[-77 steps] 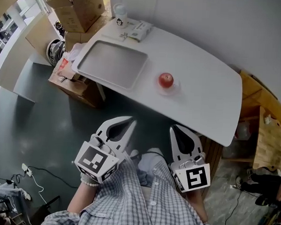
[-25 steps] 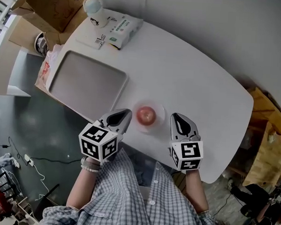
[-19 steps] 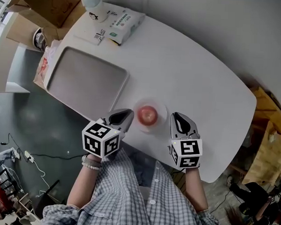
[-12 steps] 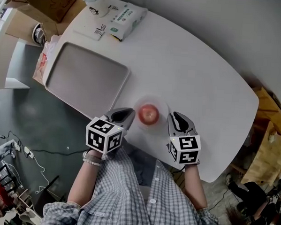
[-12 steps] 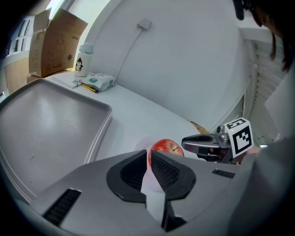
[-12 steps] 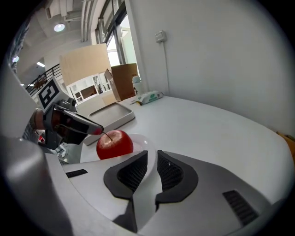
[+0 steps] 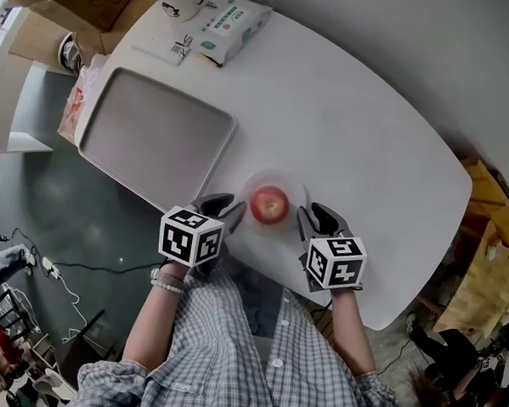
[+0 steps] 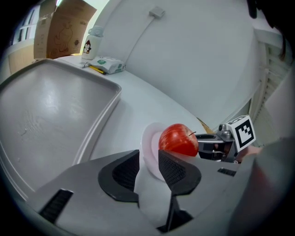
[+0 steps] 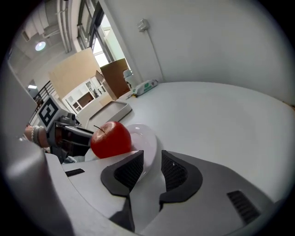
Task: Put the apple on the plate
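Your left tongs (image 8: pixel 148 159) stand open, jaws just spread apart, with the rim of the plate (image 7: pixel 299 193) in the gap. Your right tongs (image 9: pixel 152 161) stand open around the opposite rim. The apple (image 7: pixel 270 205) sits on the plate, between the 2 tongs, near the front edge of the bench (image 7: pixel 352 135)

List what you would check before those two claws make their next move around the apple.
1. Apple rests on the plate: ok.
2. Left gripper jaws apart: ok. They have just been opening, and the plate's rim shows in the gap.
3. Right gripper jaws apart, rim showing in its gap: ok.
4. One gripper on each side of the plate: ok.
5. Rim truly inside either gap, not just beyond the tips: cannot tell.
6. Tray lies apart from the plate: ok.
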The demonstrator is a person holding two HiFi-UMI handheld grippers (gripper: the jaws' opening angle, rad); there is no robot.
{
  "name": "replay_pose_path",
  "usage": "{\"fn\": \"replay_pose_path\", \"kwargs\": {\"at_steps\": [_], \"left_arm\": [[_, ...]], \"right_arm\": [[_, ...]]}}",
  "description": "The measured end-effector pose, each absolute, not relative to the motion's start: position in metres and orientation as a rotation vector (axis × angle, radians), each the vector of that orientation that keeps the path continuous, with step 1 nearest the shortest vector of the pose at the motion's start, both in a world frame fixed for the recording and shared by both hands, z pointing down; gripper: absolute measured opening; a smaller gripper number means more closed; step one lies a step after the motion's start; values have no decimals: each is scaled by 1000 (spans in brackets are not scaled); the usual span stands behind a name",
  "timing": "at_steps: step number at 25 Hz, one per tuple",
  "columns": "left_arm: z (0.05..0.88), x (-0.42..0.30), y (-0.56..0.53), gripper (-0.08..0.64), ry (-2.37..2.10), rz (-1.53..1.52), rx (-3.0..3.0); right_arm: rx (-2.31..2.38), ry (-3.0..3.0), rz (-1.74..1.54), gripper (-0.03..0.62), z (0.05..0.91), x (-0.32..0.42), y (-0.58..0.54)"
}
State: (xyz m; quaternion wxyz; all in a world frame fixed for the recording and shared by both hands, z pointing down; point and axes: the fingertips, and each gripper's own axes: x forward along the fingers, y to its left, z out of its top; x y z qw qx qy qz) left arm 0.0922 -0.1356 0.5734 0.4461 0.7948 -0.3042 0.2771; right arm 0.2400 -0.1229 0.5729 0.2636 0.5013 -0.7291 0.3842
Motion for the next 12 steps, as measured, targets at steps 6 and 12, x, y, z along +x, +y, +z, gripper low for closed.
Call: {"fn": "replay_pose_path", "kwargs": {"at_steps": [6, 12], "left_arm": [[588, 90, -131, 115, -756, 718, 1913], [589, 91, -133, 115, -748, 736, 1907]], "right_arm": [[1355, -1938, 1137, 97, 581, 240, -120], [1360, -1925, 1169, 97, 585, 239, -121]]}}
